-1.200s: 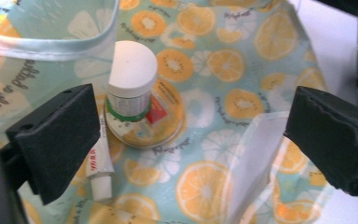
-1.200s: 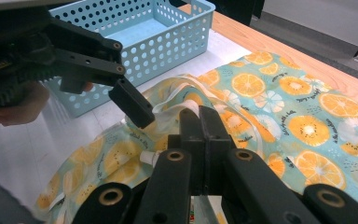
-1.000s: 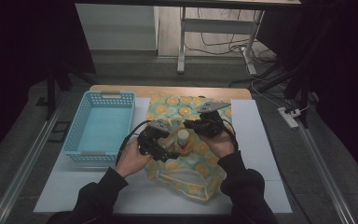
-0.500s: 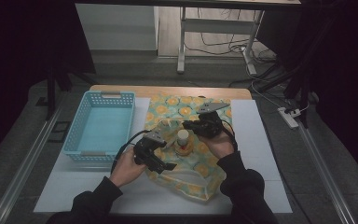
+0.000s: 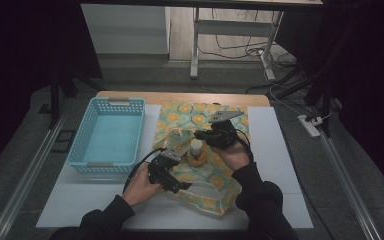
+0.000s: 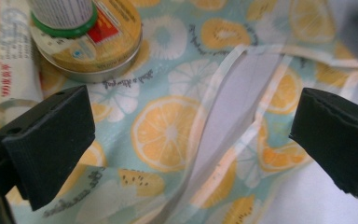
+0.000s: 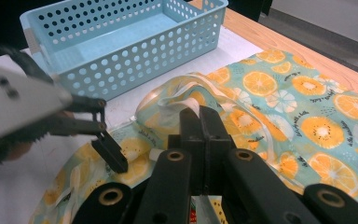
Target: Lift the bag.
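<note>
Left tool (image 5: 172, 180) wide open over the citrus-print bag (image 5: 215, 195) near the tabletop's (image 5: 280, 150) front edge — nothing held, right tool (image 5: 211, 136) shut at the bag's mouth — grip unclear, round tin (image 6: 102, 42) inside.

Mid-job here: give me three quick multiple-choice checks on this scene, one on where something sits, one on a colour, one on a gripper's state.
1. Where does the small bottle stand?
A. inside the basket
B. on the round tin
C. on the bare table

2. What colour is the perforated basket?
A. light blue
B. red
C. black

3. How do the jaws of the left gripper stand?
A. shut on the bottle
B. shut on the basket rim
C. open above the citrus-print cloth

Answers:
1. B: in the left gripper view the bottle's green-ringed base rests on the lid of the round tin.
2. A: both the high view and the right gripper view show it light blue.
3. C: the left gripper view shows its two black jaws wide apart, with the citrus-print cloth visible between them and nothing pinched.
</note>
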{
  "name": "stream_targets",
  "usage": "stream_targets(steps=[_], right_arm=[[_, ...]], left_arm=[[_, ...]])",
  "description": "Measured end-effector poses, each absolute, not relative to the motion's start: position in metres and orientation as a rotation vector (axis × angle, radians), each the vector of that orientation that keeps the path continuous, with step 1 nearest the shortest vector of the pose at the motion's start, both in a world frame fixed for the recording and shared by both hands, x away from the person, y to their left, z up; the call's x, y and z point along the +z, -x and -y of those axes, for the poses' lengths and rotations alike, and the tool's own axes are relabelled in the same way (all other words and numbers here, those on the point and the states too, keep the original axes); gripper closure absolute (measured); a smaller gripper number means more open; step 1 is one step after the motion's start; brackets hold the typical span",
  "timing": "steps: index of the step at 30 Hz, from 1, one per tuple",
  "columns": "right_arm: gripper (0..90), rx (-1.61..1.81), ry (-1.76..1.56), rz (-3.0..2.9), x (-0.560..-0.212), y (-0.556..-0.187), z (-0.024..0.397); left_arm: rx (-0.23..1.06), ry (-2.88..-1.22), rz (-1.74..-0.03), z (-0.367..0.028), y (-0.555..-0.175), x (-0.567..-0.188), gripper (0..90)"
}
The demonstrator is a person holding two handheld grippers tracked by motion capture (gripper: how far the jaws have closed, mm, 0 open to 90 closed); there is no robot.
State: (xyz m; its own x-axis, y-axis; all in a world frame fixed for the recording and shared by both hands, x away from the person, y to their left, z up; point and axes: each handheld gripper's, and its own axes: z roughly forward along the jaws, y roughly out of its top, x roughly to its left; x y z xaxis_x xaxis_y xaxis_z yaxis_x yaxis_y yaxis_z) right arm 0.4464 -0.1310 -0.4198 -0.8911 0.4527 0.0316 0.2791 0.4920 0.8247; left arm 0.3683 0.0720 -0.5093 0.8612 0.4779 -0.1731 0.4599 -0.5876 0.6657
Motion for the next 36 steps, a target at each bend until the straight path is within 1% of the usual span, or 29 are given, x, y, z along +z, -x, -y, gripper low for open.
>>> stream_targets(steps=[7,12,14,16,18,20,22,24,25,26,27,30,32,33,34,36], right_arm=[[90.0,1.345,-0.625,-2.552,-0.421,-0.446,0.13],[90.0,1.343,-0.623,-2.552,-0.421,-0.446,0.13],[90.0,1.341,-0.624,-2.551,-0.421,-0.446,0.13],[90.0,1.343,-0.629,-2.55,-0.422,-0.447,0.131],[90.0,1.342,-0.633,-2.549,-0.422,-0.447,0.131],[90.0,1.34,-0.635,-2.551,-0.423,-0.447,0.131],[90.0,1.341,-0.634,-2.55,-0.423,-0.447,0.131],[90.0,1.344,-0.633,-2.548,-0.422,-0.447,0.131],[90.0,1.345,-0.633,-2.548,-0.422,-0.447,0.132],[90.0,1.346,-0.635,-2.547,-0.422,-0.448,0.132],[90.0,1.344,-0.635,-2.546,-0.422,-0.448,0.132],[90.0,1.338,-0.647,-2.549,-0.424,-0.449,0.133],[90.0,1.335,-0.652,-2.551,-0.425,-0.451,0.134],[90.0,1.332,-0.655,-2.552,-0.425,-0.451,0.134],[90.0,1.33,-0.656,-2.552,-0.425,-0.451,0.135],[90.0,1.332,-0.656,-2.552,-0.425,-0.451,0.135]], left_arm=[[0.067,-2.348,-0.684,-0.059,-0.374,-0.524,0.4],[0.057,-2.361,-0.697,-0.054,-0.379,-0.534,0.9],[0.09,-2.375,-0.689,-0.052,-0.379,-0.536,1.1],[0.11,-2.388,-0.682,-0.051,-0.378,-0.536,2.3],[0.154,-2.403,-0.673,-0.051,-0.377,-0.536,6.1],[0.17,-2.402,-0.661,-0.053,-0.376,-0.536,9.4],[0.171,-2.396,-0.659,-0.055,-0.376,-0.534,17.5],[0.166,-2.398,-0.641,-0.057,-0.376,-0.532,30.1],[0.163,-2.399,-0.64,-0.056,-0.376,-0.532,33.8],[0.161,-2.4,-0.644,-0.056,-0.376,-0.531,35.0],[0.16,-2.404,-0.655,-0.056,-0.377,-0.53,38.2],[0.163,-2.403,-0.675,-0.058,-0.379,-0.529,51.9],[0.15,-2.398,-0.676,-0.059,-0.38,-0.528,56.8],[0.137,-2.395,-0.669,-0.059,-0.38,-0.528,66.8],[0.13,-2.394,-0.665,-0.059,-0.379,-0.528,74.6],[0.099,-2.388,-0.689,-0.059,-0.38,-0.528,80.9]])
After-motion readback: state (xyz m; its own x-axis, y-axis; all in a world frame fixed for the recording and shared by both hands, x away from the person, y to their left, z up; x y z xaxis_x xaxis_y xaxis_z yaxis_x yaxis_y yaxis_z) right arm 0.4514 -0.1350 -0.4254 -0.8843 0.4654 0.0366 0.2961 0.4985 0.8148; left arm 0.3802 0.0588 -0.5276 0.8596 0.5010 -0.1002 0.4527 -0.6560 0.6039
